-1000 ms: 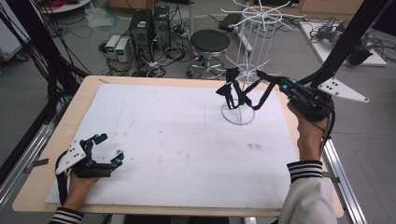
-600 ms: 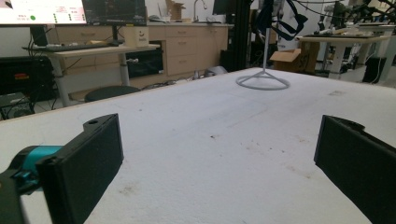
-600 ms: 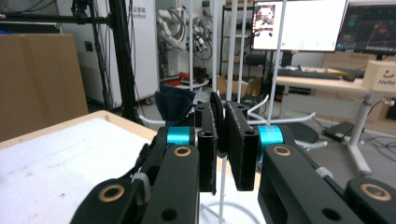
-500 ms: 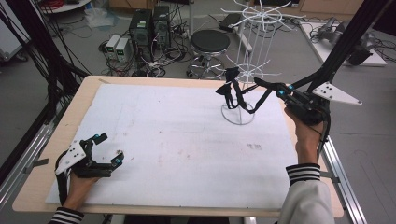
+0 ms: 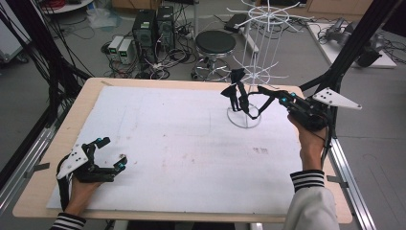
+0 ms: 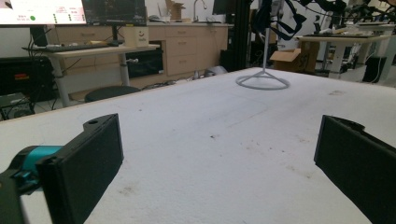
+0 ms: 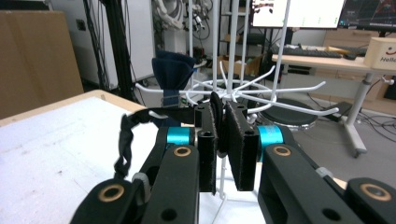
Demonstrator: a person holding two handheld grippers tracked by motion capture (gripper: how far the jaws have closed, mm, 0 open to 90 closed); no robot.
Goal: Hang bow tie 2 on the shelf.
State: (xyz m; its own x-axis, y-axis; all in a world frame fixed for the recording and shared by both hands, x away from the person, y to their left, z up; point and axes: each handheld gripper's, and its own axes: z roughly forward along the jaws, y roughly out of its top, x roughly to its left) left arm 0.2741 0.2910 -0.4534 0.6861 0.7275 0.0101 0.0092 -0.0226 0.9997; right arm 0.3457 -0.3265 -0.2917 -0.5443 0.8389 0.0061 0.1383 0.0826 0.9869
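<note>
Strap [image 7: 125, 140] pinched flat between our right gripper [image 7: 223, 149] pads hangs just before the wire rack [image 5: 249, 72]; our spread left gripper [image 5: 107, 154] rests well apart from it.

A white wire rack [image 5: 249, 72] stands at about one o'clock on the white-topped, pale wood-edged table [image 5: 57, 143]. A dark navy bow tie [image 7: 172, 70] hangs from it. The black strap [image 7: 125, 140] loops beside the right gripper [image 7: 223, 140], black with teal accents. The left gripper [image 5: 107, 155] is black and teal too. Both sleeves [image 5: 306, 179] show black-and-white striped cuffs.
</note>
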